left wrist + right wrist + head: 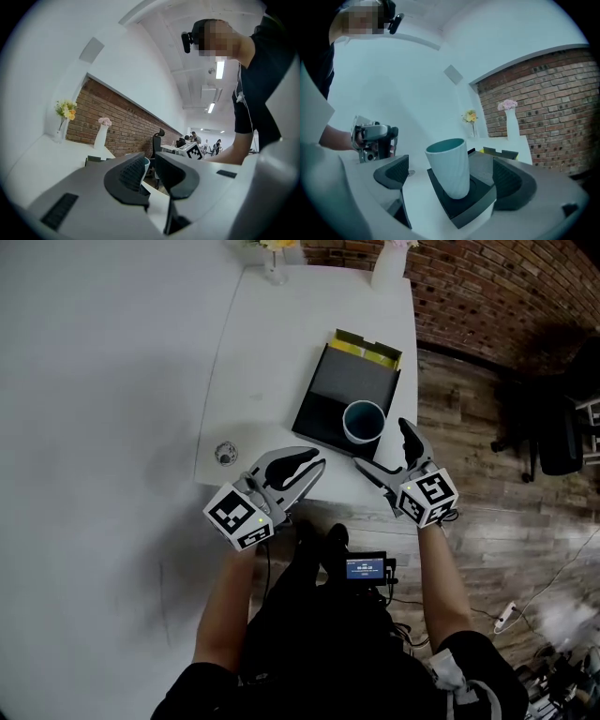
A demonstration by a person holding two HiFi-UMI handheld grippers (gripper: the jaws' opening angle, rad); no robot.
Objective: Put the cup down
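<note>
**White table, cup set on the dark box: the danger lies in backing out**

The white table [281, 352] runs up to a brick wall, with wood floor beyond its right edge and its near edge.

Low on the left, the left gripper [317, 463] hangs over the table's near edge. Its jaws are drawn almost together, with only a narrow gap and nothing in it. It is near the box but apart from it and looks like no threat.

Further right, the teal-lined cup [364, 421] stands on the near right corner of the shallow dark box [347, 381]. The task's step looks done.

The right gripper [382, 444] is spread wide around the cup. In the right gripper view one pad stands off each side and neither touches it.

The cup is tall, tapers to a narrow base, and sits close to the box's corner. A pull-back off the straight line, or a wrist roll, could swing a pad into its wall. That could tip it or push it off the box towards the table's near edge and the floor.
</note>
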